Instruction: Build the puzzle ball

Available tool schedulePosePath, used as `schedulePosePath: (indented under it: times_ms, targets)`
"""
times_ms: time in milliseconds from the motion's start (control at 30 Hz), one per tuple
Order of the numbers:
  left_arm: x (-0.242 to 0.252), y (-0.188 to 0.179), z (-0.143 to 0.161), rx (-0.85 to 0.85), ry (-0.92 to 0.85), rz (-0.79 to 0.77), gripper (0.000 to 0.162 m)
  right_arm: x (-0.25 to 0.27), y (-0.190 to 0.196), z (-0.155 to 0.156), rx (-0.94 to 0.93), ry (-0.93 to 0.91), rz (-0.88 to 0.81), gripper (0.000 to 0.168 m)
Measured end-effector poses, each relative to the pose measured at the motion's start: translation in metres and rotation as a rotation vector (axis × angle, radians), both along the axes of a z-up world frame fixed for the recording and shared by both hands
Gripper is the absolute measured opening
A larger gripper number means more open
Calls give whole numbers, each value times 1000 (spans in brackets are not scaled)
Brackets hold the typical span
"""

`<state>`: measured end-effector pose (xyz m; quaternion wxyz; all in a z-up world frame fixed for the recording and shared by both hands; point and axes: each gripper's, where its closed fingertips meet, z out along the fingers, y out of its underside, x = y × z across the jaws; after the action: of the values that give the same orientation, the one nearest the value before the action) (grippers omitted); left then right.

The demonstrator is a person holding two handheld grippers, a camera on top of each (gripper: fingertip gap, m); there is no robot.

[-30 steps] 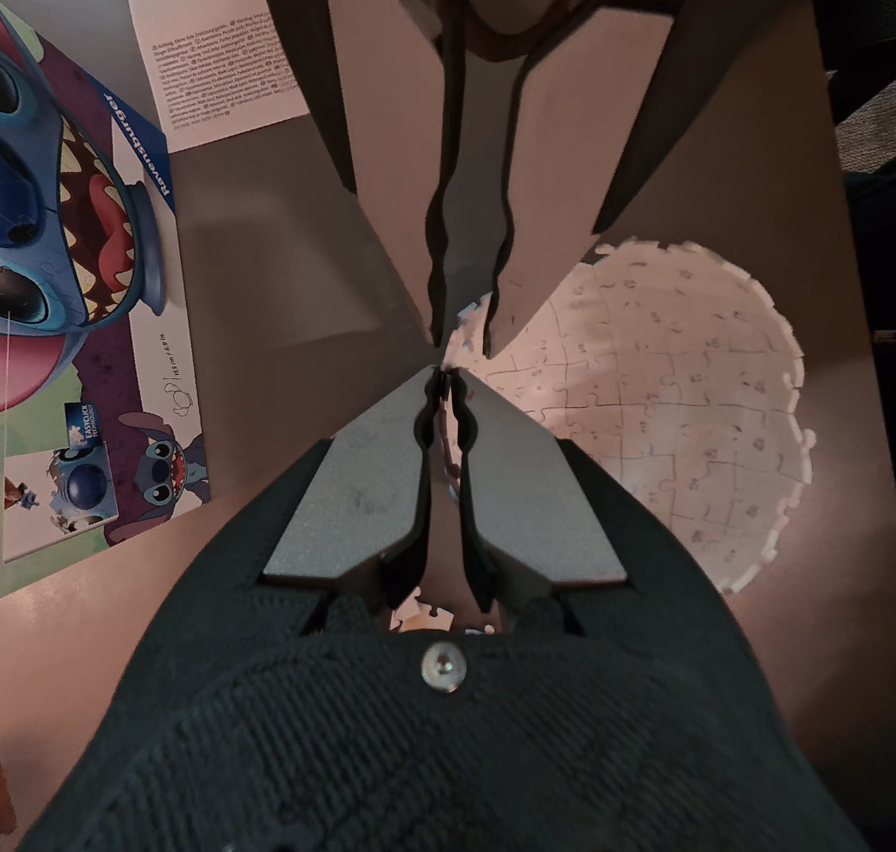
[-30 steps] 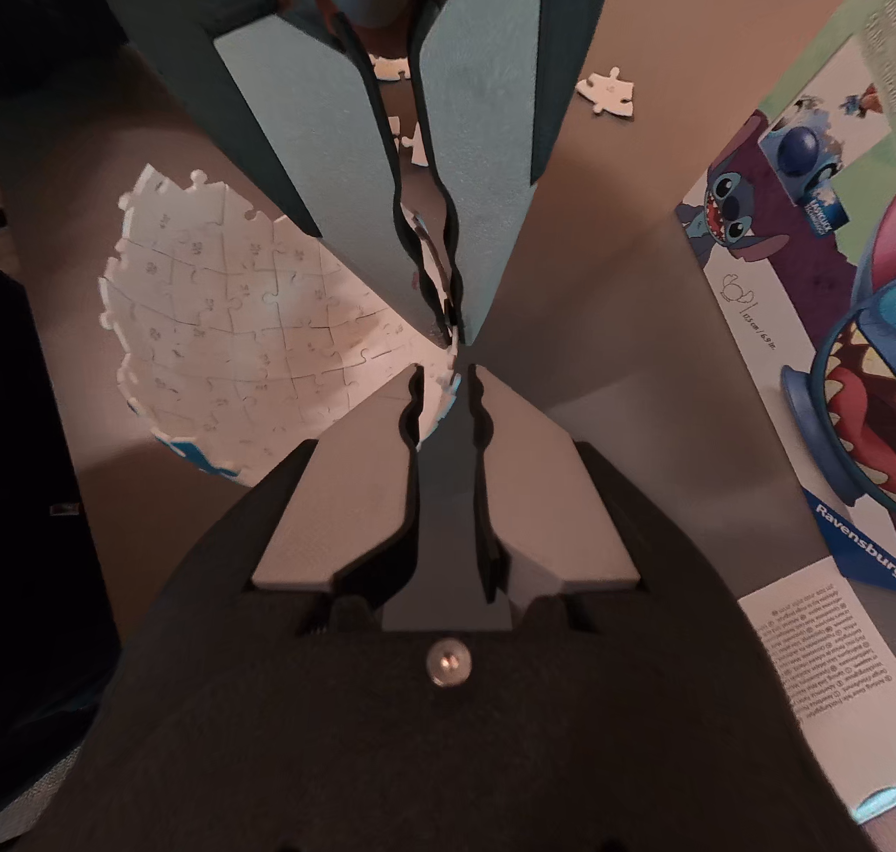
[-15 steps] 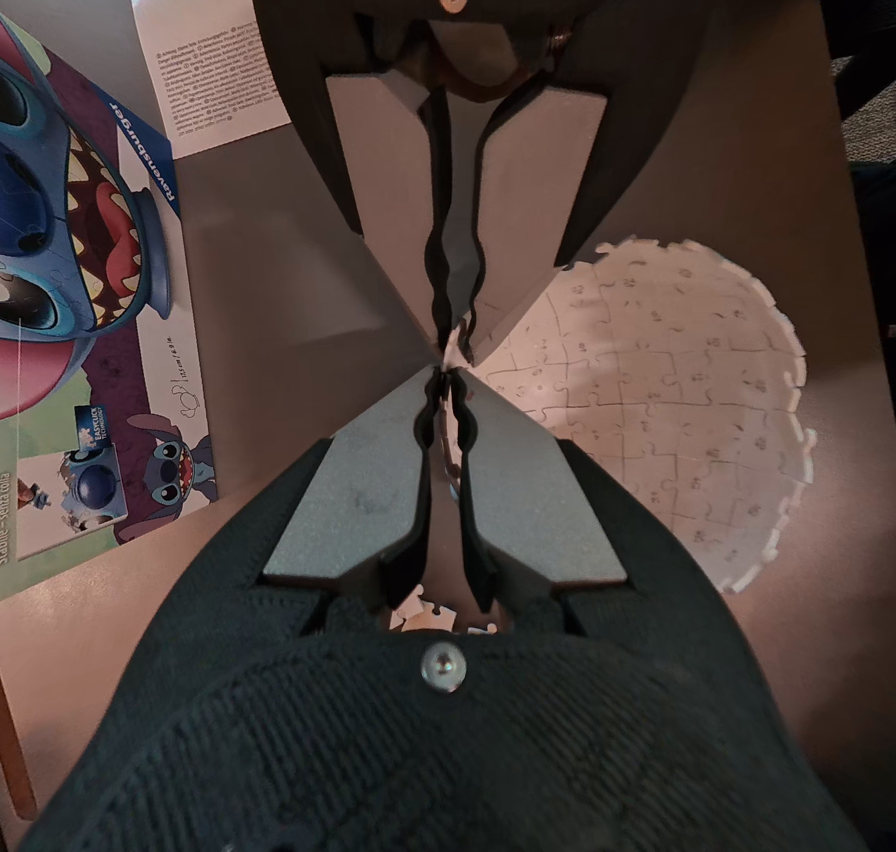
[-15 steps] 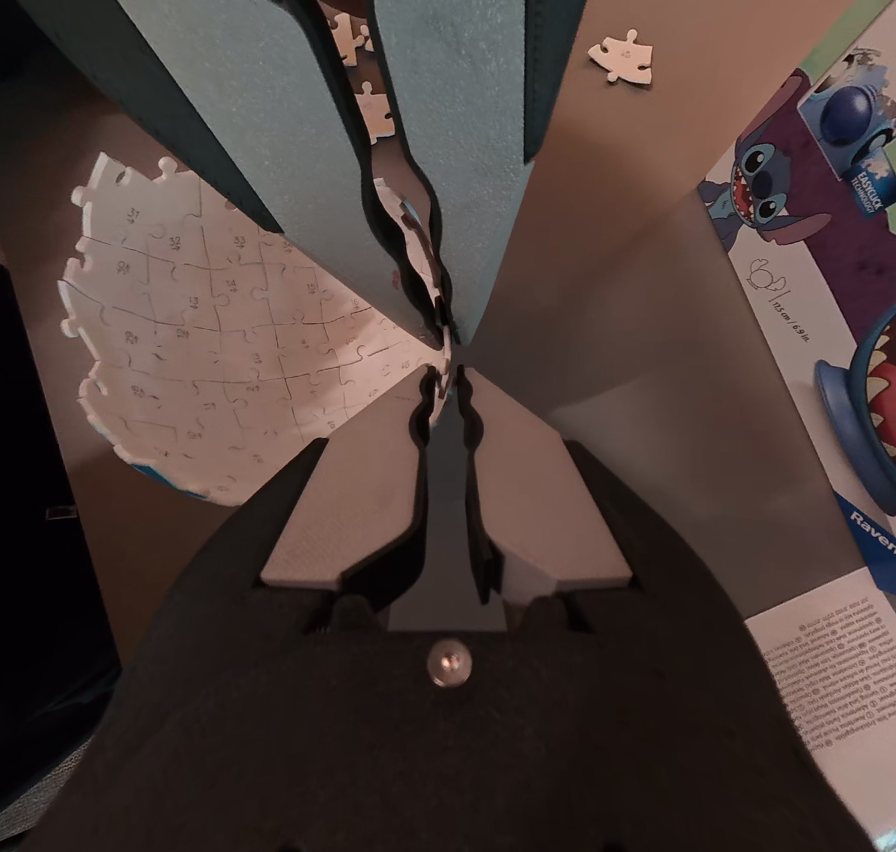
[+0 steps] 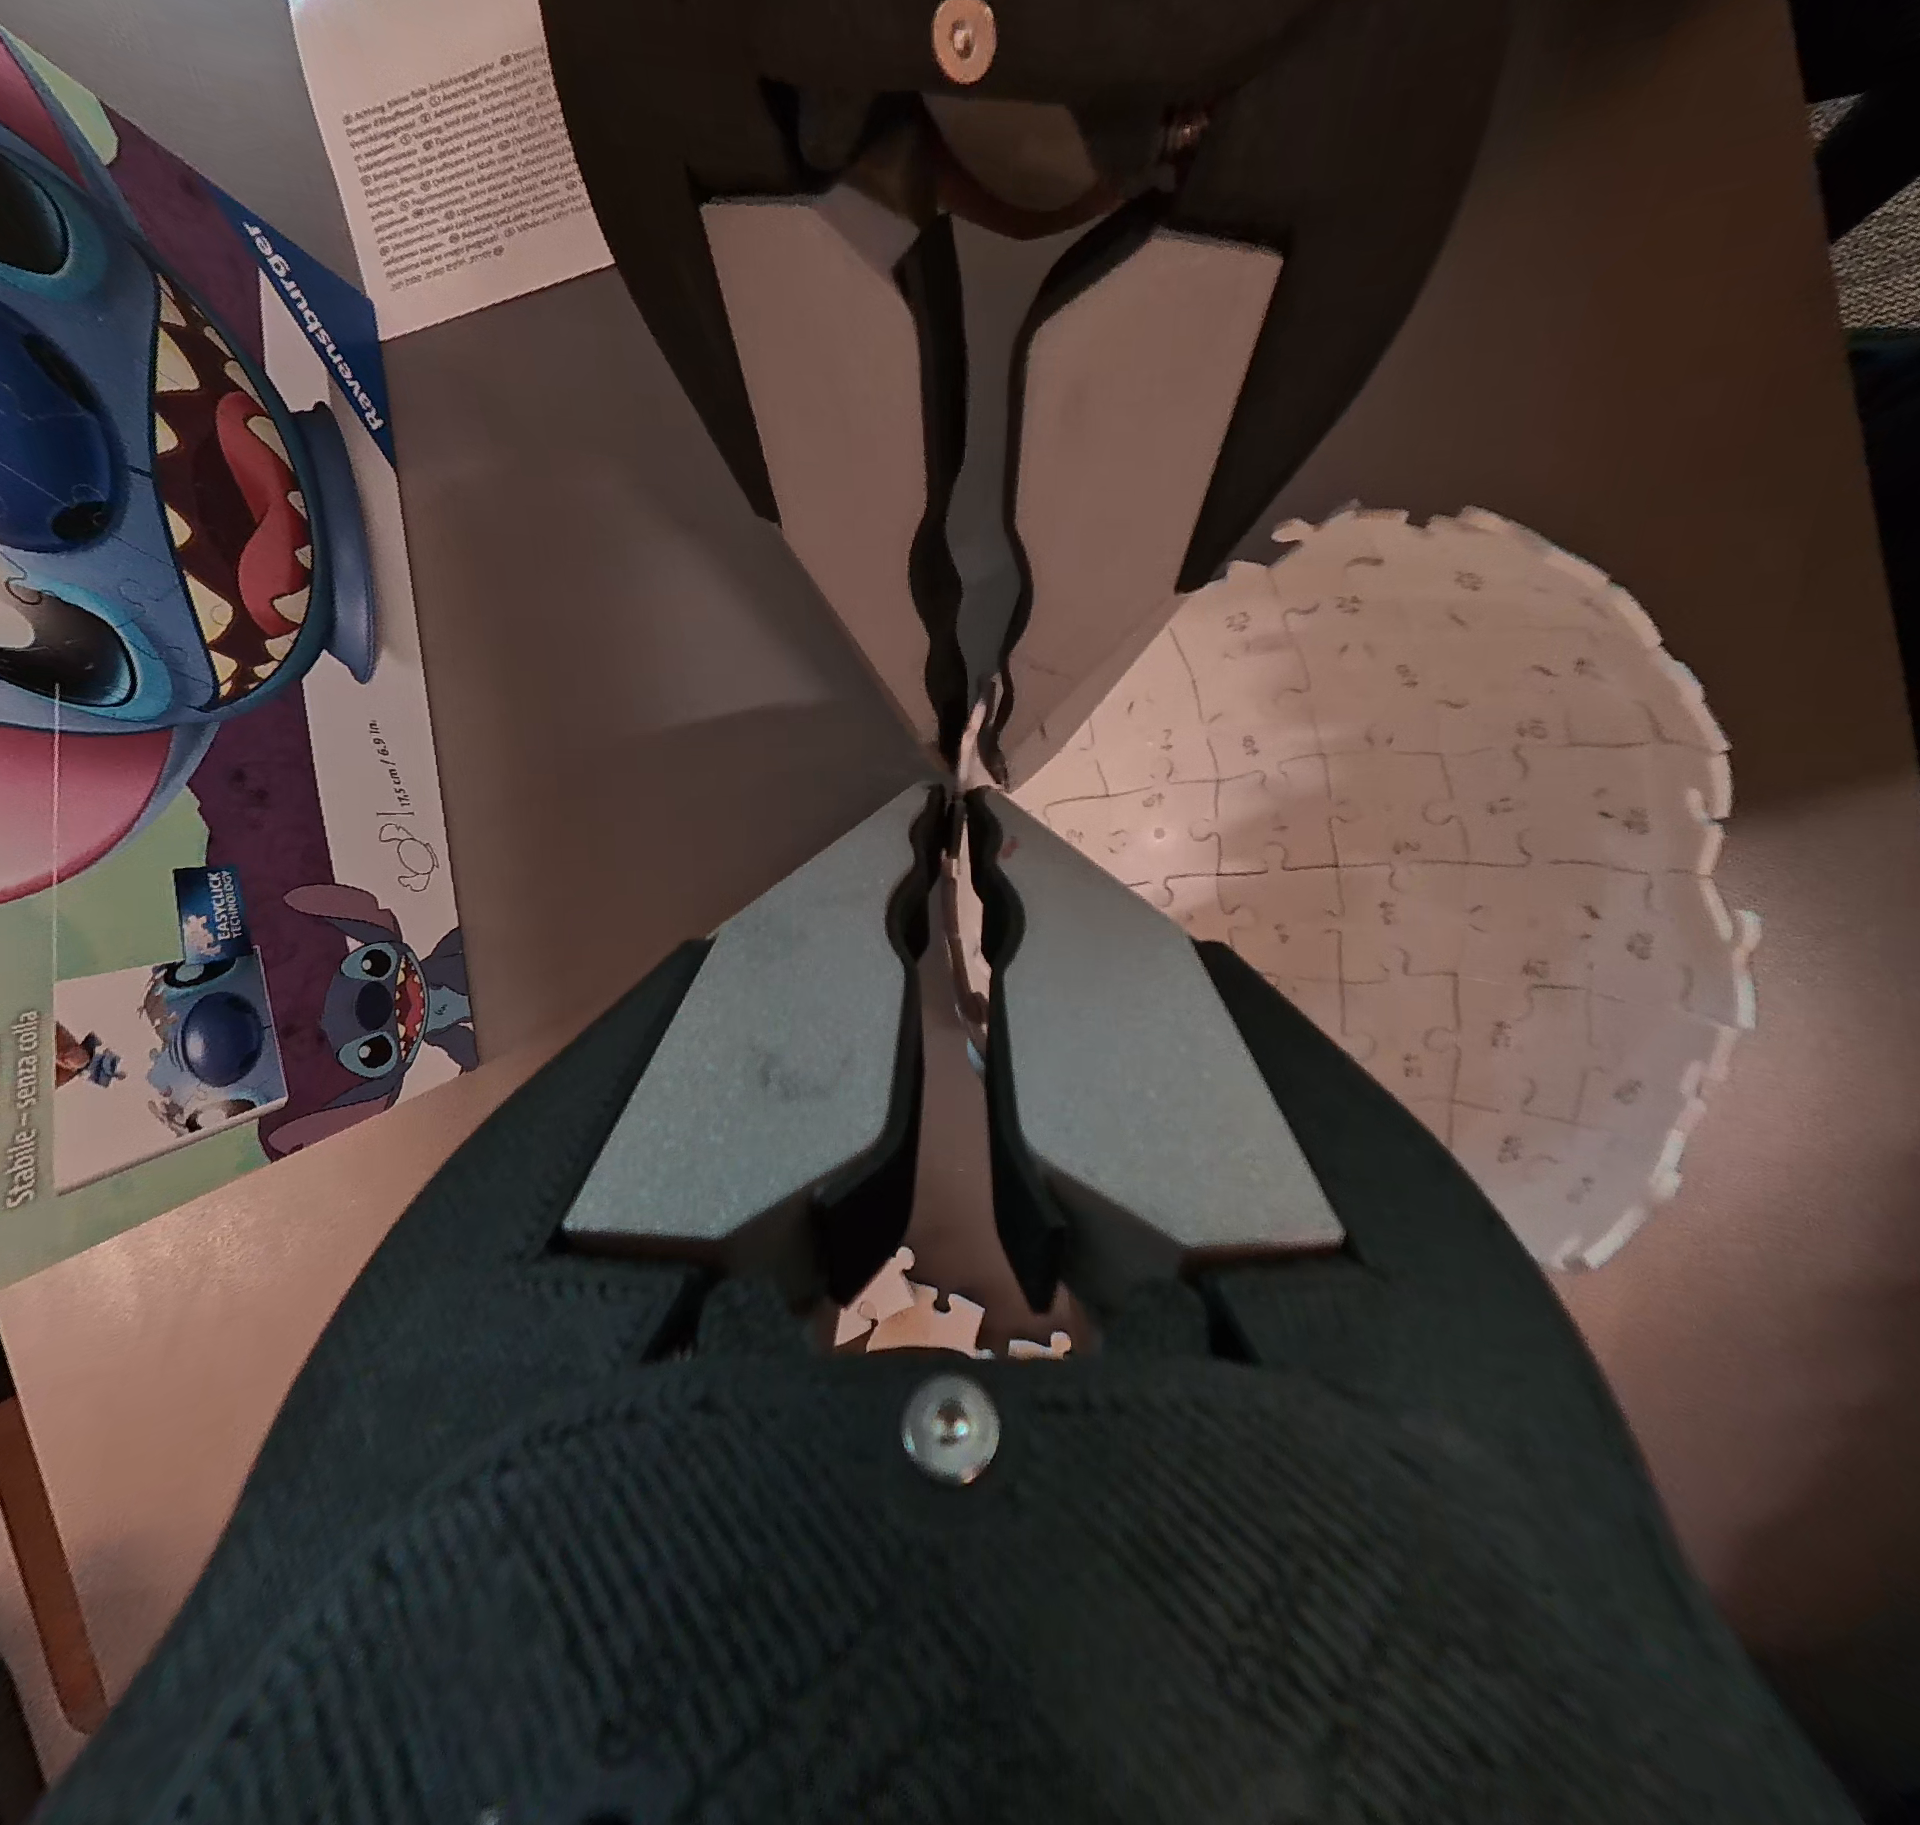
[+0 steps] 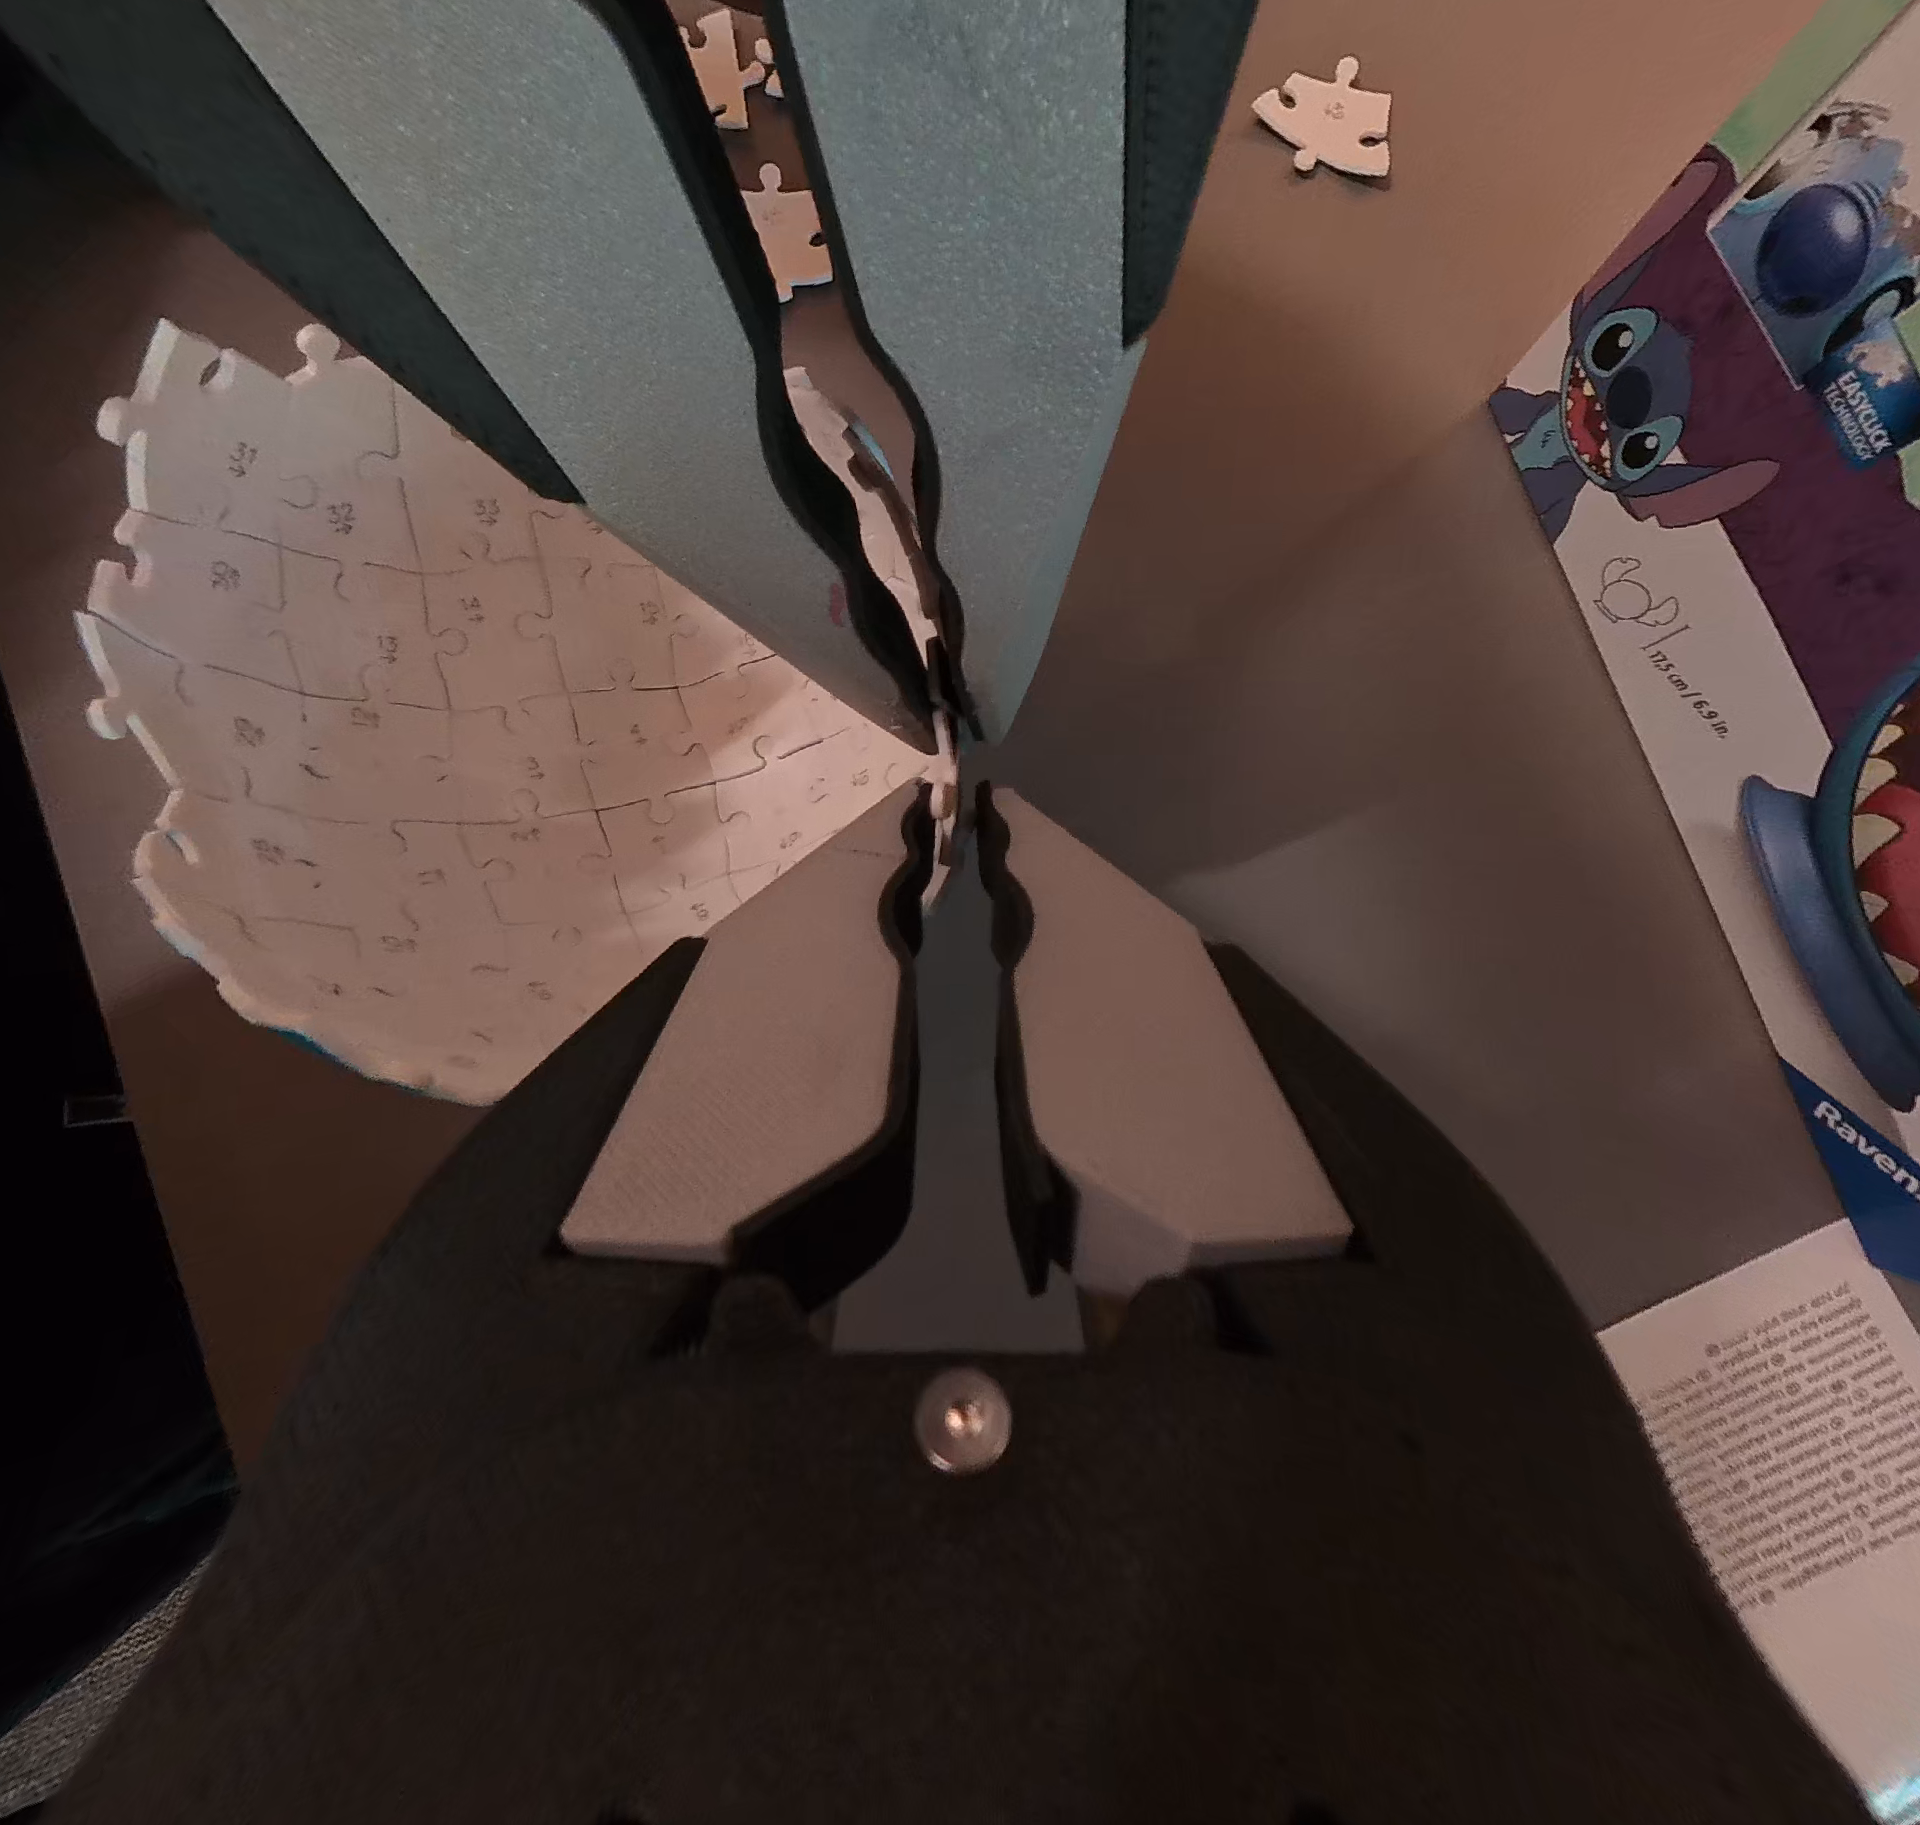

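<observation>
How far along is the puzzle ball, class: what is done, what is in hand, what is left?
Done: a half shell of joined pieces lies on the table. In hand: the left gripper and right gripper meet tip to tip, each shut on the shell's rim. Left: loose pieces lie unplaced; the upper half is missing.

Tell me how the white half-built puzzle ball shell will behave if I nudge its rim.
The white bowl-shaped puzzle shell rests on its curved underside, so it would likely rock or tip. It looks thin and made of many interlocked pieces, so probably light, and a hard nudge might pop its seams.
</observation>
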<state>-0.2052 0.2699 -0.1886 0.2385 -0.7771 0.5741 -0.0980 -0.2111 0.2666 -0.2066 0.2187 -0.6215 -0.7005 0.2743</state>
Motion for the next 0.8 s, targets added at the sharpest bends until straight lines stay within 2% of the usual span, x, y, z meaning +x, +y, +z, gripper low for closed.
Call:
schedulePosePath:
  times_ms: [33,367,500,800]
  targets:
    - [0,0,0,1,1,0,2,0,0,0,3,0,0,4]
    - [-7,0,-9,-33,42,28,14,-2,2,0,13,7,-13,3]
    - [-5,1,-9,-22,41,22,5,-2,2,1,17,11,-14,3]
    - [-5,0,-8,-34,28,21,3,-2,2,1,-17,16,-19,3]
